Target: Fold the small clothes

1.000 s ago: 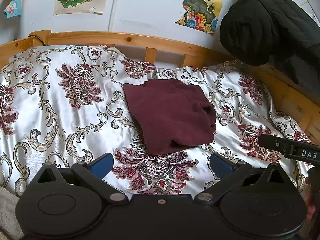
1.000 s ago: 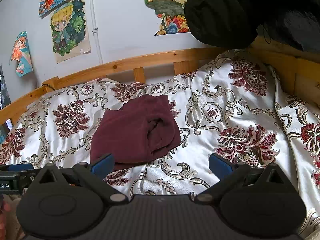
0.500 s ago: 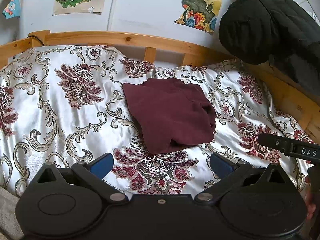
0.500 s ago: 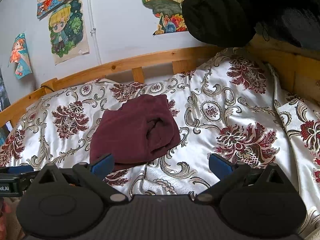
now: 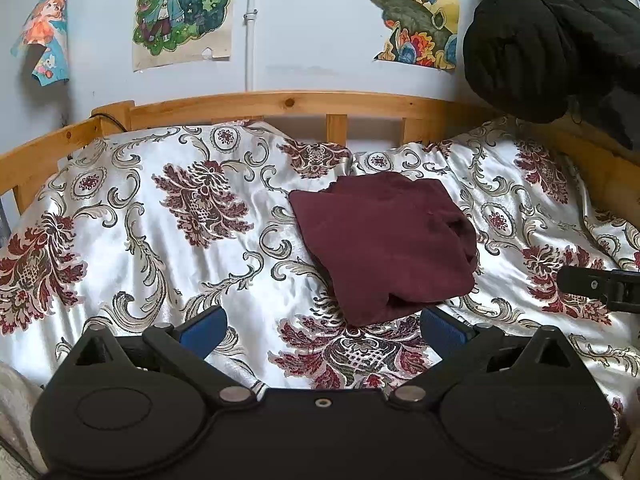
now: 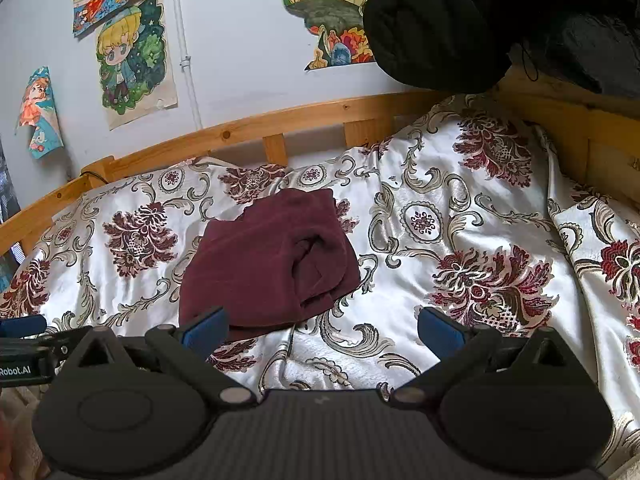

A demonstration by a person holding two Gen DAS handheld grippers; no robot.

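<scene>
A folded dark maroon garment (image 5: pixel 384 240) lies on the floral satin bedspread (image 5: pixel 160 232) near the middle of the bed; it also shows in the right wrist view (image 6: pixel 272 264). My left gripper (image 5: pixel 322 326) is open and empty, held back from the garment's near edge. My right gripper (image 6: pixel 322 326) is open and empty, to the right of the garment and short of it. The right gripper's side shows at the right edge of the left wrist view (image 5: pixel 600 284). The left gripper's side shows at the left edge of the right wrist view (image 6: pixel 24 344).
A wooden bed rail (image 5: pixel 280 104) runs along the back and right side. A black padded jacket (image 5: pixel 540 40) hangs at the upper right. Cartoon posters (image 5: pixel 184 12) are stuck on the white wall. A white pipe (image 5: pixel 250 24) runs down the wall.
Both views have tilted upward, showing more wall and posters. The garment lies as before and both grippers stay open.
</scene>
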